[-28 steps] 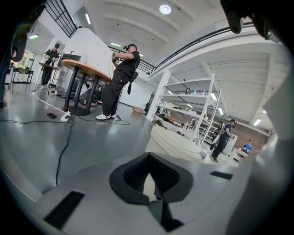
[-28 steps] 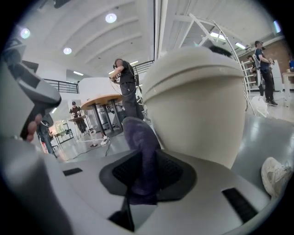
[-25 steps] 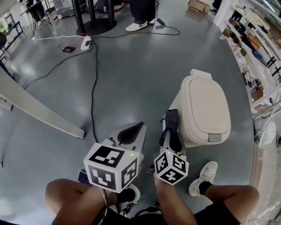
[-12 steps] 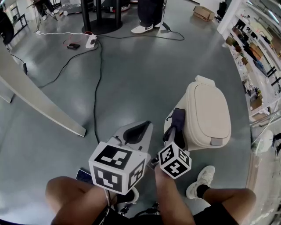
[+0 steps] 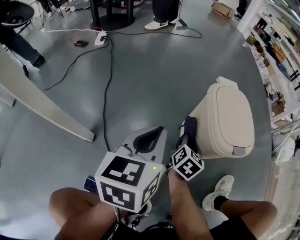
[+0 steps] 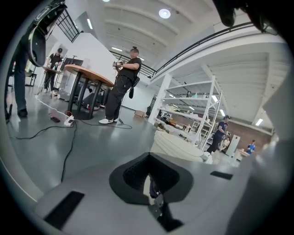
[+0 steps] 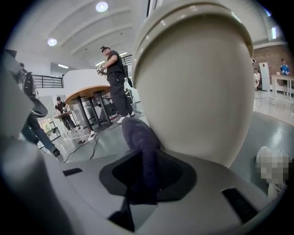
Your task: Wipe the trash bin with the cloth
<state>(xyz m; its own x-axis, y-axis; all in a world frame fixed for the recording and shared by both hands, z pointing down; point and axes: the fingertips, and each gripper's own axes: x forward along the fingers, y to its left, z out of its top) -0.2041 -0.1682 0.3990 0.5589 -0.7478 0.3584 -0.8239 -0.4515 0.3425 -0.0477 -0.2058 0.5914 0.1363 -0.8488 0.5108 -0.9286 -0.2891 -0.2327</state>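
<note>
1. Trash bin (image 5: 225, 122) – one, cream, standing on the grey floor (image 5: 61, 154) ahead-right of the person's knees. Its lid is down, so the contents can't be seen. In the right gripper view the bin (image 7: 197, 82) fills most of the frame, close in front of the jaws.
2. Cloth (image 5: 190, 127): one, dark. It is pinched in the right tool (image 5: 186, 137), and its free end sticks up against the bin's left wall, below the lid rim.
3. Right tool (image 7: 147, 172): jaws clamped on the cloth (image 7: 142, 151), which runs up between the pads and bulges above them.
4. Left tool (image 5: 147, 139): just beside the right one and off the bin. In the left gripper view the left tool (image 6: 149, 179) has its jaws drawn together with only a thin slit left, and it grips nothing. The bin (image 6: 179, 147) shows beyond it.
5. Counts – two tools, one bin, one cloth.
6. Other container: one cardboard box (image 5: 222, 8) on the floor at the top, contents not visible.
7. Floor clutter: one black cable (image 5: 108, 79) running to a white power strip (image 5: 100, 37).
</note>
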